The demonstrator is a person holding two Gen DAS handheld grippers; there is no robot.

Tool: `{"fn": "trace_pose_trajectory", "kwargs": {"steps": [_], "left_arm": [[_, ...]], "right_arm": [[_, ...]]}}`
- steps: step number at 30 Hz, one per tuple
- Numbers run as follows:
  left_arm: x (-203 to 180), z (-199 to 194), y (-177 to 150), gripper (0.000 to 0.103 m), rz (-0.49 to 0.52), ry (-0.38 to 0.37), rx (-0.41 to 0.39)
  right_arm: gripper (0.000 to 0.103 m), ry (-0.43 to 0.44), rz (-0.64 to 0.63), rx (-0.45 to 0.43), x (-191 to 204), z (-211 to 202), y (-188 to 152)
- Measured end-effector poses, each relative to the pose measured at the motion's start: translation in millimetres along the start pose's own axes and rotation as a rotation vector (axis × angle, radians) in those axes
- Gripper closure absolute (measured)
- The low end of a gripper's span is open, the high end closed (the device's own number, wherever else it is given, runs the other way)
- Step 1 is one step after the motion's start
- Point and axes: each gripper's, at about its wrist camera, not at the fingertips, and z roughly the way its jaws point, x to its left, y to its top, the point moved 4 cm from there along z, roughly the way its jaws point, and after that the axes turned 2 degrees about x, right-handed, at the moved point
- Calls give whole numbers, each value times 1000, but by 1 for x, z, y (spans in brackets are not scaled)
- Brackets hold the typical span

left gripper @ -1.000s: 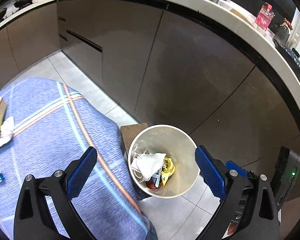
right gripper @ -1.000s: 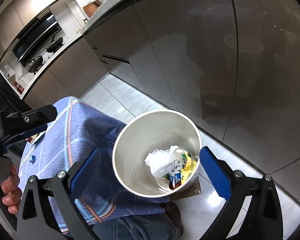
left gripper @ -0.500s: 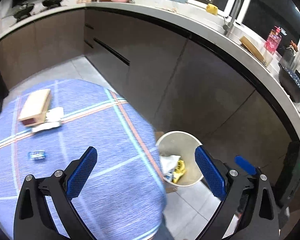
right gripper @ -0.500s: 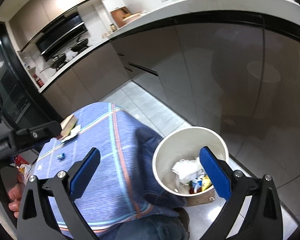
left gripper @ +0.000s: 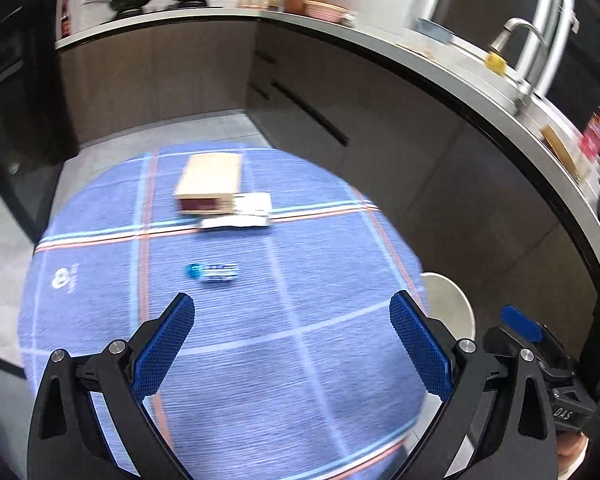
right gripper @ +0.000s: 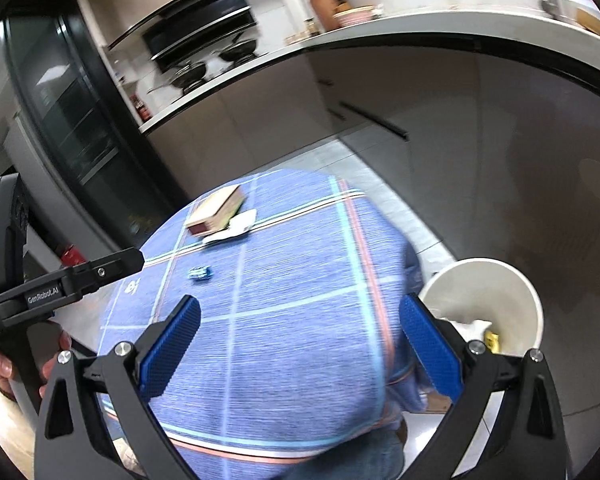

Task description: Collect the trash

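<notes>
- The left gripper (left gripper: 292,344), black-framed with blue ribbed pads, hung over the round table covered in a blue cloth with pale and orange stripes (left gripper: 260,360); its jaws stood wide apart and held nothing.
- The right gripper (right gripper: 300,340), of the same build, hung over the same table near its edge, jaws likewise spread wide and empty.
- A small blue-and-white wrapper (left gripper: 214,272) lay flat on the cloth, ahead of both grippers and apart from them.
- Farther back lay a flat tan cardboard box (left gripper: 212,184), with a white crumpled paper packet (left gripper: 244,212) touching its near side.
- A round white plastic bin (right gripper: 496,280) stood on the floor just beside the table's right edge, with white paper and a yellow scrap (right gripper: 492,340) inside.
- Blur hid the wrapper's print.
</notes>
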Motion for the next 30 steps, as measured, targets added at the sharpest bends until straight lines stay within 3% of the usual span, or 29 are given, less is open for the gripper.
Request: {"fn": "trace_pose_trajectory", "kwargs": {"steps": [7,14,23,30], "left_arm": [[56,-11,-6,10,-86,21,-11],[82,1,-6,14,-130,1,12],[100,60,47,9,-153,67,28],[98,123,79,9,-150,95,93]], "right_arm": [[3,49,-61,58,43,25,2],[4,73,-100,89,67,47,13],[3,83,-104,119,75,76,21],[3,77,-94,146,66,100,28]]}}
